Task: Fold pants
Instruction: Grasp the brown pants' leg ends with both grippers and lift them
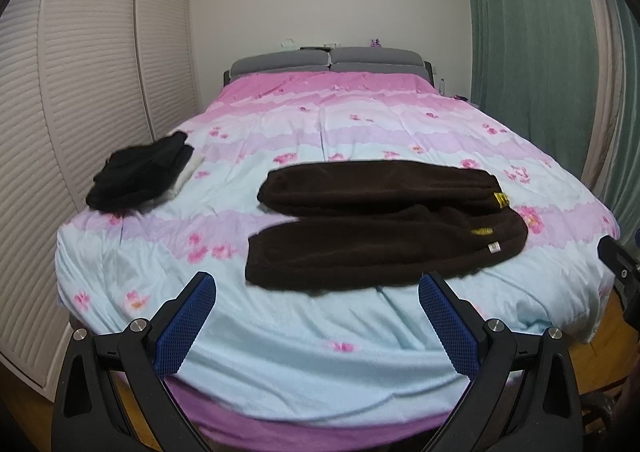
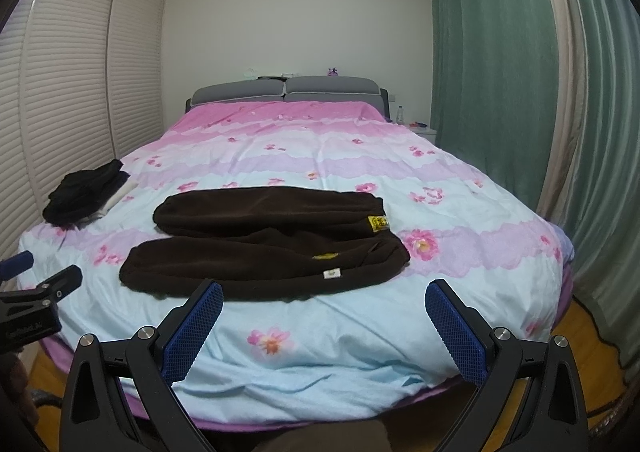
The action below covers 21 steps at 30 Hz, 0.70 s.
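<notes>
Dark brown fleece pants [image 1: 384, 223] lie flat on the bed, legs pointing left, waistband with yellow labels at the right. They also show in the right wrist view [image 2: 264, 244]. My left gripper [image 1: 316, 296] is open and empty, held above the bed's near edge just in front of the pants. My right gripper [image 2: 324, 304] is open and empty, also just short of the pants' near edge. The left gripper's fingertips show at the left edge of the right wrist view [image 2: 60, 280].
The bed has a pink and light-blue floral duvet [image 1: 280, 352]. A pile of folded black and white clothes [image 1: 140, 175] sits at its left side. Louvered closet doors [image 1: 80, 91] stand left, green curtains [image 2: 500, 71] right, a grey headboard [image 2: 284, 91] at the back.
</notes>
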Tool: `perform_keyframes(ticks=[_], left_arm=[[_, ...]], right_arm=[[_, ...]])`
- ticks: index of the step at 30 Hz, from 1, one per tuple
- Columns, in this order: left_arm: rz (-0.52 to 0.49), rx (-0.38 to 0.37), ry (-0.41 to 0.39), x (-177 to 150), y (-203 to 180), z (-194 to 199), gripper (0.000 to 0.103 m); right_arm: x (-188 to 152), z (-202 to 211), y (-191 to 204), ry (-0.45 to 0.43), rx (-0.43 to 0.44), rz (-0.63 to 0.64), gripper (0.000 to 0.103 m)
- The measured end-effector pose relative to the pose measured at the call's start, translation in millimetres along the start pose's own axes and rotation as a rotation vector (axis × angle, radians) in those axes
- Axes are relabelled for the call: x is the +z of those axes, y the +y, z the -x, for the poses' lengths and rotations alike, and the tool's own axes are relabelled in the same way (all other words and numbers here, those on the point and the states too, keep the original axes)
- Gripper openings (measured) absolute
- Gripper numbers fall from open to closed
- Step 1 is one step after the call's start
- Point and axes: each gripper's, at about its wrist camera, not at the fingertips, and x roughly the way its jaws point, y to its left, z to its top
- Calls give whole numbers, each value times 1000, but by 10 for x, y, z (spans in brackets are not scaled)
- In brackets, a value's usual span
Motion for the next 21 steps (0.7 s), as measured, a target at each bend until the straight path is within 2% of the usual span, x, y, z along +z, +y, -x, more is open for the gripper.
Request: perform_keyframes(ticks=[11,16,21], left_arm=[[-57,24,-28,777,-174,-630,103],[-67,27,-24,1135,-250,-1113,103],[-86,21,-10,1502,-402,-1736,103]], right_arm=[[720,-474,-10,-98,-18,96,102],[1090,-896,109,-103,26,166,102],[1462,-1551,174,-58,112,210,102]])
